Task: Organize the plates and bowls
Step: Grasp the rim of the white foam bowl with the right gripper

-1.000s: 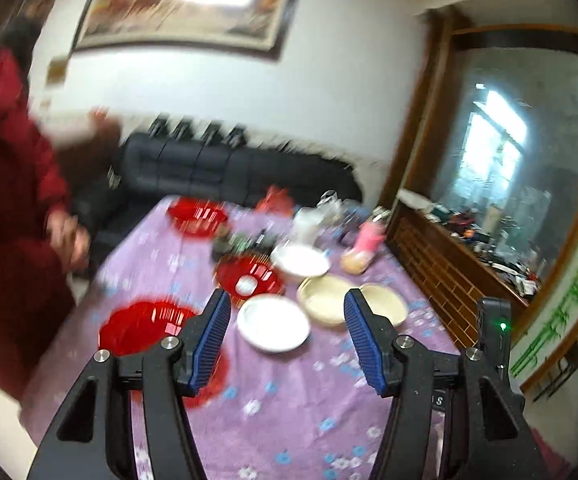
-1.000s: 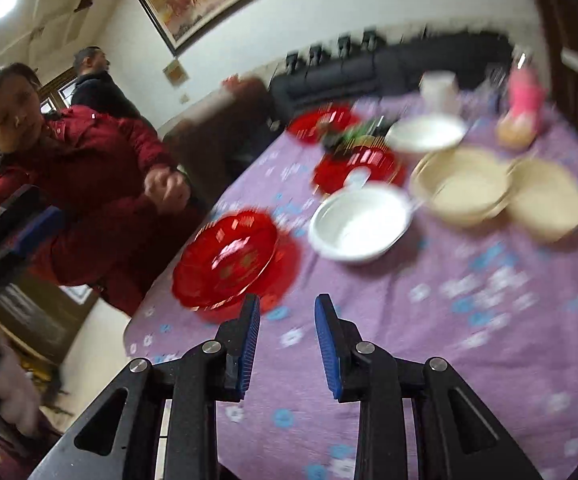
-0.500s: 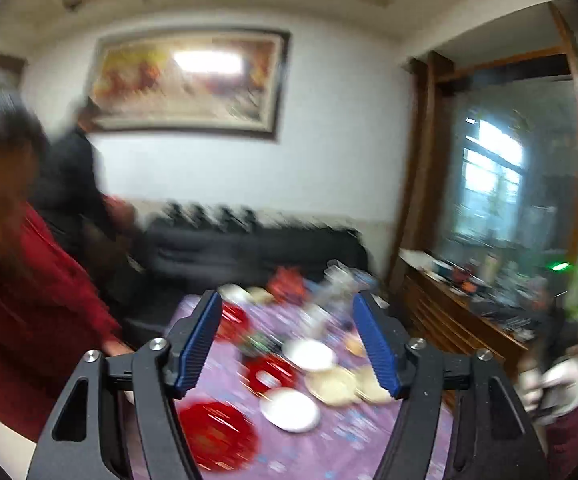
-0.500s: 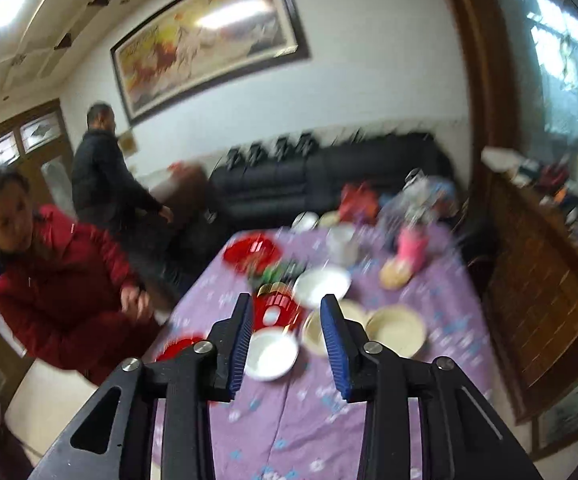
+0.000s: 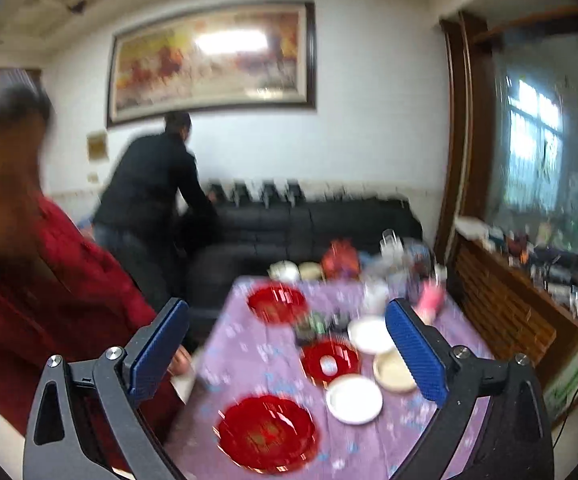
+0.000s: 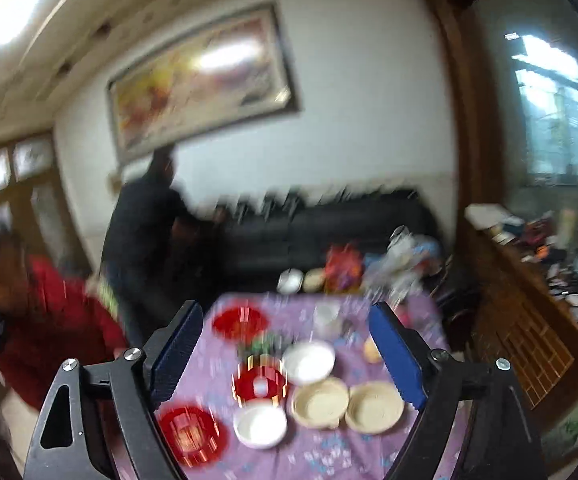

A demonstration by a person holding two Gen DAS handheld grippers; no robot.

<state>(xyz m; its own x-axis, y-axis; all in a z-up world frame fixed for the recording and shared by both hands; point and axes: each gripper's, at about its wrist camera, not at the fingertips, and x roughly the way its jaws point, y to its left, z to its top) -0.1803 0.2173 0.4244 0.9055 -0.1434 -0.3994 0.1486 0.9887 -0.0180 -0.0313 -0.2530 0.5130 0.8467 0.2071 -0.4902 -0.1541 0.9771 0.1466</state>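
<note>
Two grippers: both are held high above the desk, well apart from every dish; nothing is gripped.
Left gripper (image 5: pixel 287 350): fingers spread wide and released, blue pads facing inward.
Right gripper (image 6: pixel 285 354): fingers likewise released and wide.
Desk (image 5: pixel 245 344): purple flowered cloth; all dishes are seen lying flat on it.
Dish positions, right view: near white bowl (image 6: pixel 260 422) is found low between the fingers; two beige bowls (image 6: pixel 320 402) are set side by side to its right, rims apparently touching; far white bowl (image 6: pixel 308 361) lies behind them.
Red plates: near red plate (image 6: pixel 188 434) lies toward the left finger; small red plate (image 6: pixel 260 384) sits at centre with something pale on it; far red plate (image 6: pixel 241 323) lies toward the back.
Key relation: the dishes lie forward of and below the fingers; being round, no long axis is offered, so a rim grasp from any side is judged possible. Neither hand is clearly nearer, judging by the blurred frames.
Surroundings: woman in red (image 5: pixel 29 280) is seen close at the desk's left edge; man in black (image 5: pixel 149 188) bends at the black sofa (image 5: pixel 309 228) beyond.
Obstructions: clutter of cups and packets at the far end; it is judged clear of the near dishes.
</note>
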